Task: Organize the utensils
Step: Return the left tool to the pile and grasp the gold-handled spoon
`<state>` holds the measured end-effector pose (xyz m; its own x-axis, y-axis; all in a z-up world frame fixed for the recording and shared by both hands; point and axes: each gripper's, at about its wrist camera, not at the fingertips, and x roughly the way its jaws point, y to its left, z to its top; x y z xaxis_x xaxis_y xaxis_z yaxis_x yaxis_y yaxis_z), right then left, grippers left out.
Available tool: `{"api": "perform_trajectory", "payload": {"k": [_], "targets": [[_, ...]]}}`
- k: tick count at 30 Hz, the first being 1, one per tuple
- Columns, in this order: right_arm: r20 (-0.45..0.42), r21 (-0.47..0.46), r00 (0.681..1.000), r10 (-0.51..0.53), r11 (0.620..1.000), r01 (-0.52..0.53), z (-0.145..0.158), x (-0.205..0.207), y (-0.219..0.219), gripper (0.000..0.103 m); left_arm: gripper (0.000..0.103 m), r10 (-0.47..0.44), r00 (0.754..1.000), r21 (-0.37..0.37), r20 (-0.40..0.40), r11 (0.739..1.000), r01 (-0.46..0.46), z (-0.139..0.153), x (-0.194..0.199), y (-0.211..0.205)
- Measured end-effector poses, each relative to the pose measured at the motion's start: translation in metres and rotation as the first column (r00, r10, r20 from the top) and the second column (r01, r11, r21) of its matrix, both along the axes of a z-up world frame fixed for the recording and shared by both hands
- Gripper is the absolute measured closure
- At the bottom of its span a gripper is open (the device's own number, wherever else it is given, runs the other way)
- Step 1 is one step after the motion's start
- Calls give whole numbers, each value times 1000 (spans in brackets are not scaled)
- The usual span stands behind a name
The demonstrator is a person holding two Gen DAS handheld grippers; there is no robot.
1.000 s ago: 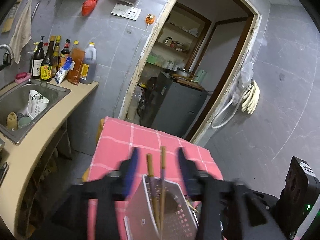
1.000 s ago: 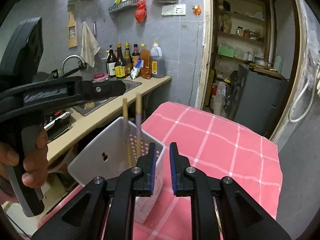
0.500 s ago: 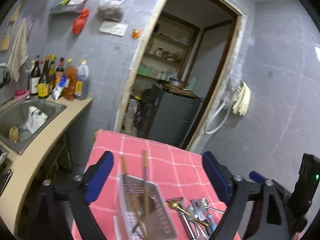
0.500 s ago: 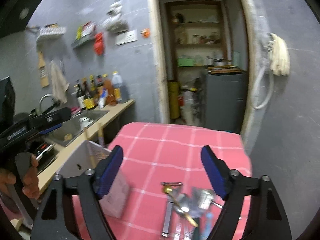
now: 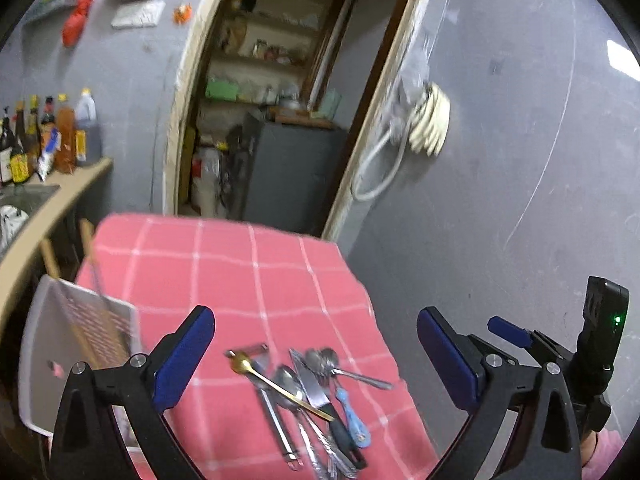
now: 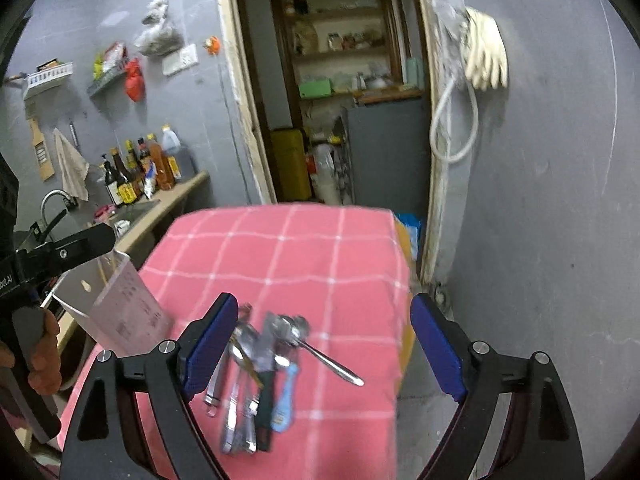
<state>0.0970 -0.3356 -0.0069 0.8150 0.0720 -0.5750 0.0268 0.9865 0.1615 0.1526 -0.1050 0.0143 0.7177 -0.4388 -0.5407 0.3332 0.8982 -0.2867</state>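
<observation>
The pile of utensils [image 5: 308,396] lies on the pink checked cloth [image 5: 248,280] just ahead of the left gripper [image 5: 316,348], between its two blue pads and closer to the left one. The jaws stand wide with nothing in them, having just been opening. The right gripper [image 6: 324,332] likewise has its jaws spread wide and empty, just opened; the pile [image 6: 264,364] sits beside its left pad, untouched.

The white perforated caddy [image 5: 80,344] stands left of both claws at the cloth's edge. Only the right wrist view shows the hand [image 6: 40,356] on the left gripper's handle; only the left view shows chopsticks in the caddy.

The pile is blurred: steel spoons, a gold spoon [image 5: 256,372], a black-handled knife and a light-blue handled piece [image 6: 286,396].
</observation>
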Motion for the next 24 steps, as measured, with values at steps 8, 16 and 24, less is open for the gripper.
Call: {"api": "perform_trajectory", "payload": {"k": [8,16,24], "targets": [[-112,101,993,45,994,-34,-62,25,-41,23,2,60,984,93,-165,995,-45,-47,32,-37],[-200,191,958,208,967,-170,-119,83,-27,61,33,208,901,160,-380,974,-157,-109,67,-33],[-252,230,905,342,930,-287,-153,129,3,75,48,325,805,179,-495,946,-271,-147,91,-17]]}}
